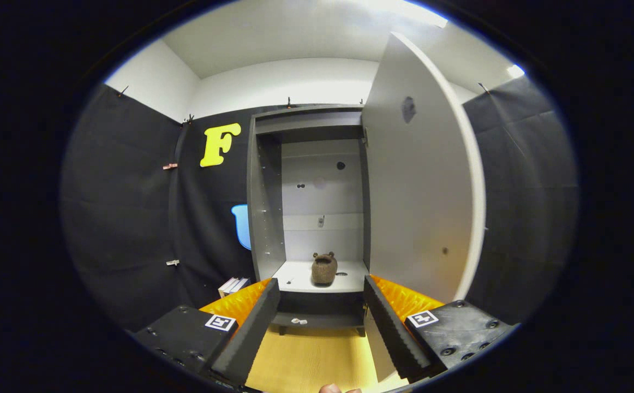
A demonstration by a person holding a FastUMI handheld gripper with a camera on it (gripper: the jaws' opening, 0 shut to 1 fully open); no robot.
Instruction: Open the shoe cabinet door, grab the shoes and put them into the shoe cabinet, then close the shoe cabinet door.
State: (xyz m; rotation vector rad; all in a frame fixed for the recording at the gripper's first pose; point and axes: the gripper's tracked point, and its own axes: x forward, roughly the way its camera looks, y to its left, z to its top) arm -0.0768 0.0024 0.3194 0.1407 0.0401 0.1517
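While shoe [324, 268] sits on cabinet shelf [300, 275] | door [420, 185] wide open | jaws apart, empty | next, prob: swing door shut.

No legible text, brand or number on the open grey shoe cabinet [309, 196]. Just before it, each black gripper body bears one square black-and-white fiducial marker [221, 322], without readable characters.

Inside the shoe cabinet [267, 218], the pale shelf [295, 275] carries one brown furry shoe [324, 268], standing upright near its middle (beyond the spread fingers). Below, the wooden floor [311, 360] bears the cabinet's dark base [317, 319].
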